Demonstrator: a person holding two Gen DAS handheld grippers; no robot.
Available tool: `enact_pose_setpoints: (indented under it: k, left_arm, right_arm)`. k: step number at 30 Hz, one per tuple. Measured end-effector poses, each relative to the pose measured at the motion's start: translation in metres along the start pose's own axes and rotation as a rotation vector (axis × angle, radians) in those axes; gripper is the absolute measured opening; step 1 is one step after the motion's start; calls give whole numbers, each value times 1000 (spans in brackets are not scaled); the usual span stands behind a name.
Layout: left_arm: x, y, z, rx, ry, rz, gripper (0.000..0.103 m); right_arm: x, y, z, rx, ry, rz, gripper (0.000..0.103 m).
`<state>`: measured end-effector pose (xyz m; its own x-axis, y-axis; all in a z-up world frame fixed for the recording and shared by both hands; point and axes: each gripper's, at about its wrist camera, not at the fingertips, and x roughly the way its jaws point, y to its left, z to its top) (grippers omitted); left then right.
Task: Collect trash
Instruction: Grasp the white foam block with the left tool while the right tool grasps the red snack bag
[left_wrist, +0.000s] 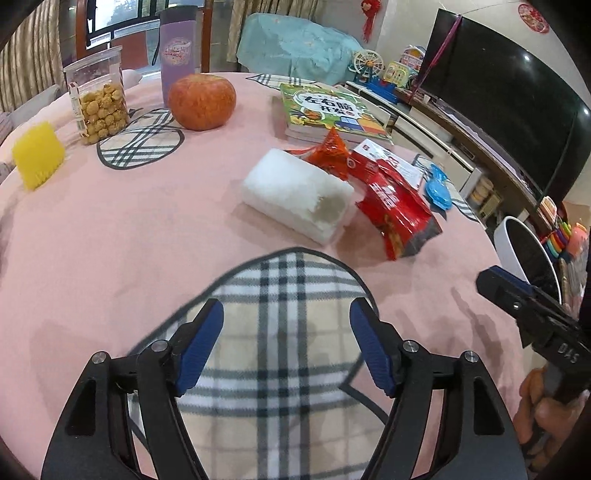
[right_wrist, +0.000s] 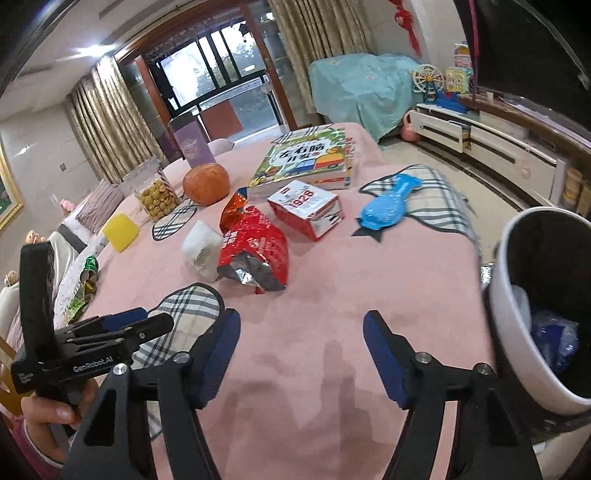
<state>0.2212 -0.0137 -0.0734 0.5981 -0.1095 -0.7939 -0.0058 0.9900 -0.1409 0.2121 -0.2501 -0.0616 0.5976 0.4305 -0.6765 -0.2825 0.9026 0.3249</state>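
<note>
Left gripper (left_wrist: 286, 345): blue-padded fingers spread wide, nothing between them; it hovers over a plaid patch (left_wrist: 280, 332) of the pink tablecloth (left_wrist: 129, 229); right gripper (right_wrist: 301, 356): fingers likewise spread and empty, above bare pink cloth; in the right wrist view the left tool's body reads "GenRobot.AI".

Trash lies mid-table, ahead of both grippers; red foil snack bag (right_wrist: 255, 254), torn open with the silver lining showing, lying on its side; its printing is not legible; orange-red wrapper (right_wrist: 236, 206) just behind it, touching or nearly so; white tissue block (left_wrist: 295, 192) just beside the bag on its left, one corner stained grey; red-and-white carton (right_wrist: 304, 208) printed "1928" behind the bag on its right; blue wrapper (right_wrist: 388, 203) farther right, on another plaid patch.

White bin (right_wrist: 517, 306) sits at the table's right edge, near the right gripper; blue and clear plastic is visible inside.

Other items at the far side: children's book (right_wrist: 306, 158) with large Chinese title characters atop a stack; apple (left_wrist: 202, 101); clear jar (left_wrist: 98, 96) of round yellow snacks; purple tumbler (left_wrist: 177, 48), its label too blurred to read; yellow bristled block (left_wrist: 38, 153) at far left.
</note>
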Motion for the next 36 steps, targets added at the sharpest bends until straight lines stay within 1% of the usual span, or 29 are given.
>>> enact_pose_setpoints:
  k: [1,3,7,11,13,14,15,16,17,18,19,21,23,25,26,27,28,29,31,32,33,34,35,36]
  left_arm:
    - [2,0,3,2,3,2,73]
    - [8,-1,10,7,3,1,73]
    - [22,-6,23,14,8,4,73]
    - [41,-8,36,0,25,26,73]
    - [48,-9,39,-1,19,44,73]
    - [49,-9,39,1,13,56,67]
    - [49,-7,39,1,8,53,53]
    - [48,-3,38,-3,8,16,46]
    - [47,0,36,-3,9,-10,36]
    - [44,2,33,4,6,-14,28]
    - [41,2,30,17,3,-11,24]
    - [34,4,23,48,9,3,8]
    - [22,11,16,52,5,9,8]
    - [11,23,10,30,2,2,10]
    - [8,27,9,14,8,-1,19]
    - [5,30,8,-1,9,-8,26]
    - [2,33,7,-18,4,-10,39]
    - [-2,35,7,-38,-8,-6,47]
    - [-6,34,9,-58,-22,-13,56]
    - [-7,32,10,-67,-28,-18,65]
    - [-7,28,12,-72,-35,-17,71]
    - [-6,24,15,-72,-44,0,81]
    - [-4,20,19,-69,-55,16,84]
    - [-1,16,22,-65,-65,35,84]
  right_arm:
    - [5,2,2,0,4,8,64]
    - [15,5,7,-3,12,25,57]
    - [32,10,19,-23,15,34,52]
    - [48,12,28,-38,29,53,47]
    - [56,12,29,-40,37,53,35]
    - [61,11,30,-32,48,53,21]
    - [64,8,31,-14,56,58,10]
    - [65,6,30,-1,56,66,8]
    - [63,4,29,9,48,77,7]
    - [60,2,28,11,41,82,7]
    - [57,1,27,13,36,85,6]
    - [50,-1,24,25,26,95,6]
    - [43,-3,19,33,27,104,6]
    - [36,-4,16,26,28,97,6]
    - [31,-4,14,14,32,88,6]
    - [29,-3,13,3,40,84,6]
    - [28,-2,12,-8,53,85,8]
    - [27,-2,11,-17,67,78,11]
    - [25,-1,8,-34,83,73,13]
    - [23,-1,5,-43,89,71,17]
    - [21,-2,3,-46,94,72,32]
    - [19,-3,0,-47,96,72,39]
    - [15,-4,-4,-53,95,71,51]
    - [13,-5,-7,-58,95,67,53]
